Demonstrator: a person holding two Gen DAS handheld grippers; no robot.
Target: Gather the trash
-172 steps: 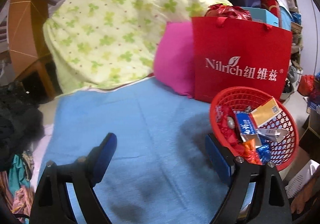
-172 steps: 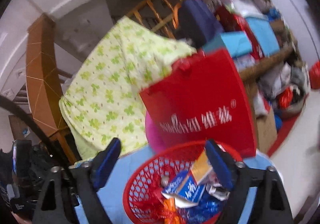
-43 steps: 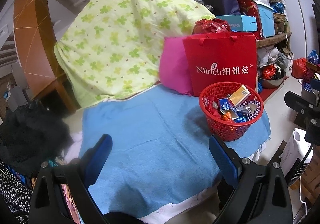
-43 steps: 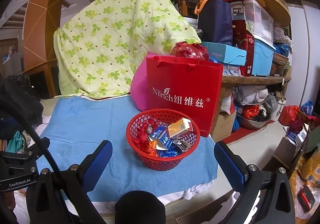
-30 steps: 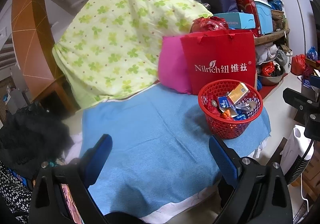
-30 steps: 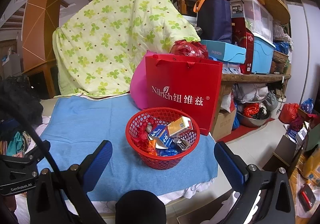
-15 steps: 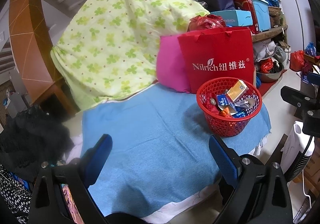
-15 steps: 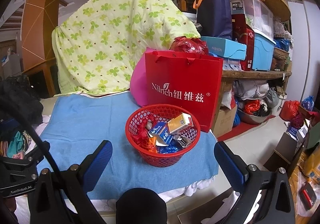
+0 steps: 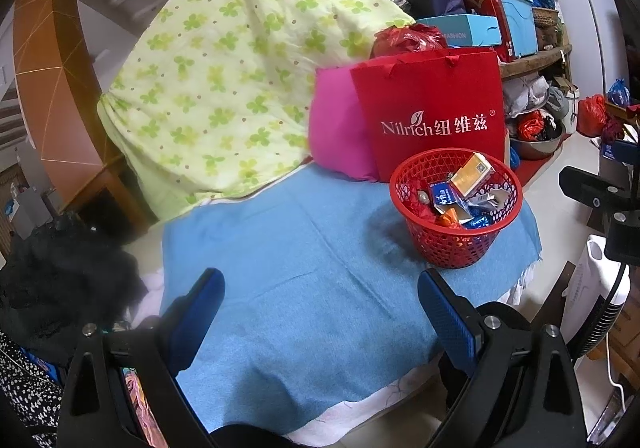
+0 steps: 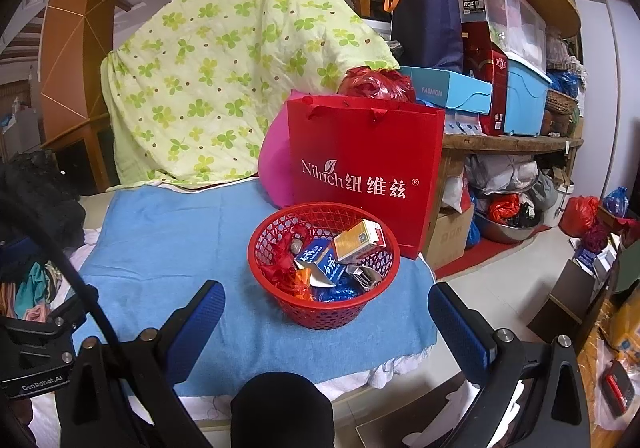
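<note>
Two grippers hang wide open and empty over the near edge of a bed-like surface spread with a blue towel (image 9: 288, 248); white bedding shows under the towel's near hem. Beyond the left gripper (image 9: 318, 304) the towel is bare all the way to a green clover-print quilt (image 9: 224, 59) draped high at the back, with wooden stair balusters above it and a curved brown panel off to the left. Dark clothing (image 9: 60, 276) is heaped just left of that gripper's left finger. Ahead and right of the left gripper, and straight ahead of the right gripper (image 10: 326, 312) just past its fingertips, a red plastic mesh basket (image 10: 276, 244) stands on the towel near its right edge. In it the trash lies piled: a gold and white carton (image 10: 358, 240) on top, a blue and white carton (image 10: 320, 262) beside it, and crumpled red, orange, blue and silver wrappers below. Directly behind the basket stands a red paper gift bag (image 10: 364, 167) printed "Nilrich", with a magenta pillow (image 10: 274, 171) against its left side and a crumpled red plastic bag (image 10: 376, 83) behind its top. Right of the right gripper, wooden shelves (image 10: 508, 143) carry blue boxes, a clear bin and a navy bag, with more bags on the tiled floor beneath.
</note>
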